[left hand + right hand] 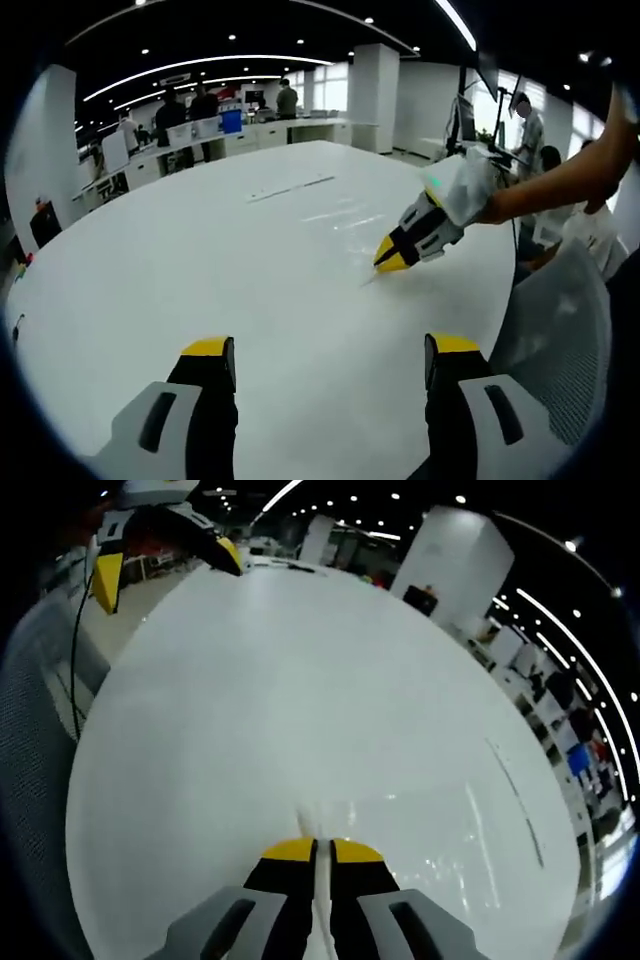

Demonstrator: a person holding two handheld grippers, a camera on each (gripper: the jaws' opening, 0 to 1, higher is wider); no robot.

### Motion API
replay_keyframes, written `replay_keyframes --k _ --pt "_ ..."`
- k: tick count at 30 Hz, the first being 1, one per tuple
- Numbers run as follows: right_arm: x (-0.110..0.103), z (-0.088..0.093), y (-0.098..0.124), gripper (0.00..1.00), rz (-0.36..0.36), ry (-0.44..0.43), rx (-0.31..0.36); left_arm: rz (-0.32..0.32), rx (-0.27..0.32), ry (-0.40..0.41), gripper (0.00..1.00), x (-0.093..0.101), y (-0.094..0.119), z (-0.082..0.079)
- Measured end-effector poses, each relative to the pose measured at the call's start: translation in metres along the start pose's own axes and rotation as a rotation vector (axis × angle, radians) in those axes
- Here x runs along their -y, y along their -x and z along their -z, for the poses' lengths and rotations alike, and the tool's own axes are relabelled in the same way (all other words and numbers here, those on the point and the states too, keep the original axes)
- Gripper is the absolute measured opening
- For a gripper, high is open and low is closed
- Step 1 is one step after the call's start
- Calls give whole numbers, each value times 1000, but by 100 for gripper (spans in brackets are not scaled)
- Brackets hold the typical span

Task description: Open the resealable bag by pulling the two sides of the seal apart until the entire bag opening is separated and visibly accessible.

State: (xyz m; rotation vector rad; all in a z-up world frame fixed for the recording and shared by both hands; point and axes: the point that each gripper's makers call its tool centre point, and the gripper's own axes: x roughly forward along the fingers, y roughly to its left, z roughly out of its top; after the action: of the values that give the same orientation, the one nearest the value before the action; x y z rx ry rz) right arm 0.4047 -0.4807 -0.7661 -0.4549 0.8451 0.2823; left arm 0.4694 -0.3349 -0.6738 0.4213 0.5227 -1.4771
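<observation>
A wide white table (200, 260) is taking up most of the room in front of me. The clear bag (335, 215) is lying flat on it, toward one o'clock in the left gripper view, hard to make out against the white. The right gripper (388, 258) is reaching in from three o'clock, its yellow-tipped jaws pressed together on the bag's near edge; in its own view (315, 852) a thin strip of plastic is running up between the tips. The left gripper (330, 362) is hovering above the table, jaws spread wide, touching nothing.
</observation>
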Motion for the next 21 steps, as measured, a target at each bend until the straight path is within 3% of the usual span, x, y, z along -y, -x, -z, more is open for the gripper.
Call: replay_keyframes --k 6,21 --pt "-9 -3 5 0 -22 18 7 15 -38 -68 75 8 -4 3" --pt "-44 -12 21 0 -118 61 27 48 -66 -144 75 24 -9 7"
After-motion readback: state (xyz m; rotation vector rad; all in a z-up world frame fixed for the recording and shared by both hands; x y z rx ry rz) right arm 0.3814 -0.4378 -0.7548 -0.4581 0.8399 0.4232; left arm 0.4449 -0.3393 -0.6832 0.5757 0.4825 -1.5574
